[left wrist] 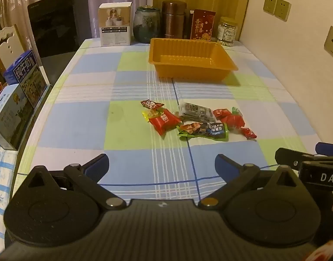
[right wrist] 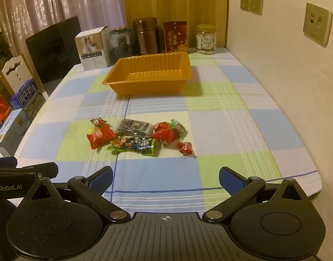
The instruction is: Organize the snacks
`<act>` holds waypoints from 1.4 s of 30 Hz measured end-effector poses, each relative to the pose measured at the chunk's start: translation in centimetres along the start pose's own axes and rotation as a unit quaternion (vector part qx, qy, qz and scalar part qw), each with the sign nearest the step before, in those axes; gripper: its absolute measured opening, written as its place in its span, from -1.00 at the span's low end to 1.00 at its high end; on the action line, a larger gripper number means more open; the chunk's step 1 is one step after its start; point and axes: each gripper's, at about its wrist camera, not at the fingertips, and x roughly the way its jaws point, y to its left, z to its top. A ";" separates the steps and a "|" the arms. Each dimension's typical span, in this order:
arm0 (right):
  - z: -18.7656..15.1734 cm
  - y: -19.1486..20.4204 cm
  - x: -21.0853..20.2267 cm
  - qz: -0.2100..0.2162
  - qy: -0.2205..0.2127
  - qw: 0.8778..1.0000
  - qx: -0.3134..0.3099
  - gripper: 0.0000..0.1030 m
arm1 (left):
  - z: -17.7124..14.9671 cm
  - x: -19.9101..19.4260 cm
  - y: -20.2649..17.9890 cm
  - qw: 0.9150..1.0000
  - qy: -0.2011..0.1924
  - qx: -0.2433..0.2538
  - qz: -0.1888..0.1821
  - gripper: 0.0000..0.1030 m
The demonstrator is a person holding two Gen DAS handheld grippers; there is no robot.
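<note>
The snack packets [left wrist: 194, 119] lay heaped on the checked worktop [left wrist: 131, 143], just in front of the empty orange tray [left wrist: 191, 62]. Behind the tray stood jars and boxes [left wrist: 115, 24]. Both the left tongs [left wrist: 162, 165] and right tongs [right wrist: 165, 177] gaped wide, empty, angled down, well short of the tray.

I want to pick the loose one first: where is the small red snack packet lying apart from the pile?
In the right wrist view the small red snack packet lies on the checked tablecloth, at the pile's right end, just right of the green-edged dark snack bag.
</note>
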 end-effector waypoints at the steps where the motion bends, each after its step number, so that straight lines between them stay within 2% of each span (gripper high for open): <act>1: 0.1 0.0 0.0 0.001 0.001 1.000 0.000 0.99 | 0.0 0.0 0.0 1.000 -0.001 0.001 0.005 0.99; 5: 0.3 -0.1 -0.1 0.001 0.002 1.000 0.001 0.99 | 0.2 0.2 0.2 1.000 0.003 -0.010 0.003 0.99; 42: 0.3 -0.2 -0.2 -0.001 0.000 1.000 0.000 0.99 | 0.0 -0.6 -0.5 1.000 -0.007 -0.006 -0.004 0.99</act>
